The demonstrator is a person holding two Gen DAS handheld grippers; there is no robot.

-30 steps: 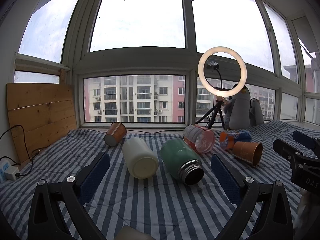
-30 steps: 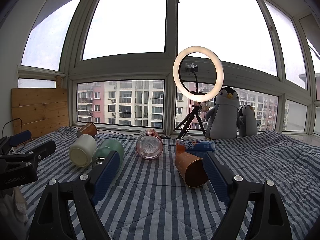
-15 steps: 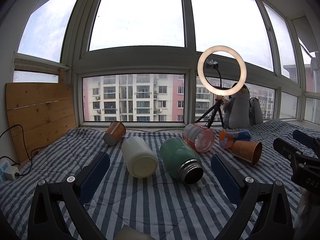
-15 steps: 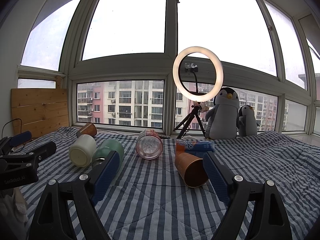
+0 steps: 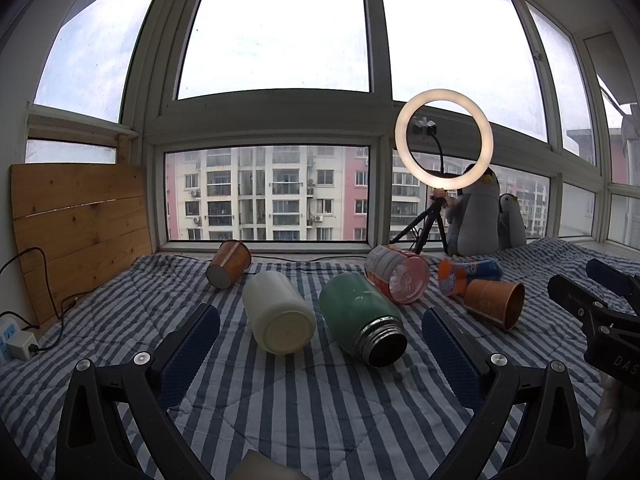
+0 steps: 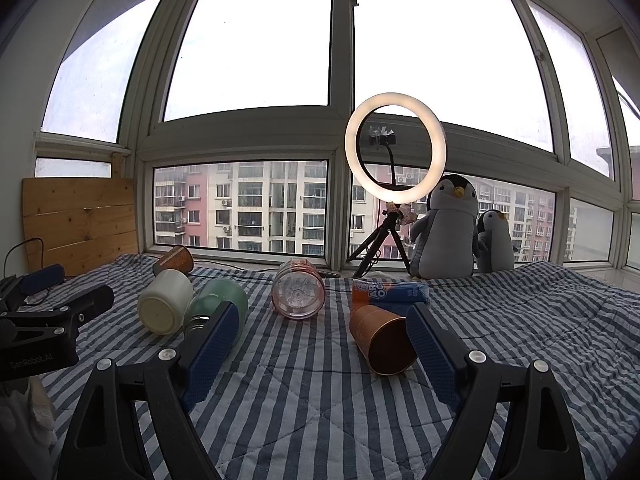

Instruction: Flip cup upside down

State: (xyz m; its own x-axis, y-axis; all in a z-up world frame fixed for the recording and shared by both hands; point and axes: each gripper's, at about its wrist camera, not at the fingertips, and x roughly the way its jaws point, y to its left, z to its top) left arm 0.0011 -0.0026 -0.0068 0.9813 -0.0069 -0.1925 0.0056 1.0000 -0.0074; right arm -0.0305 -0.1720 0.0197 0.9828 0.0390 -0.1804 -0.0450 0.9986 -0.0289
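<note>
Several cups lie on their sides on a striped blanket (image 5: 320,408). A white cup (image 5: 278,312) and a green steel-rimmed flask (image 5: 360,320) lie ahead of my open left gripper (image 5: 320,340). A pink clear cup (image 5: 398,274), an orange paper cup (image 5: 496,304) and another paper cup (image 5: 229,264) lie beyond. My open right gripper (image 6: 320,332) hovers low; the orange paper cup (image 6: 380,338) lies just inside its right finger (image 6: 430,348). The white cup (image 6: 165,306), green flask (image 6: 212,304) and pink cup (image 6: 298,293) show to the left.
A blue-orange can (image 6: 390,293) lies behind the orange cup. A ring light on a tripod (image 6: 394,184) and two plush penguins (image 6: 448,228) stand at the window. A wooden board (image 5: 80,232) and a power strip (image 5: 16,344) are at the left.
Both views have barely shifted; the left gripper has eased slightly forward. No cup has moved and both grippers stay open.
</note>
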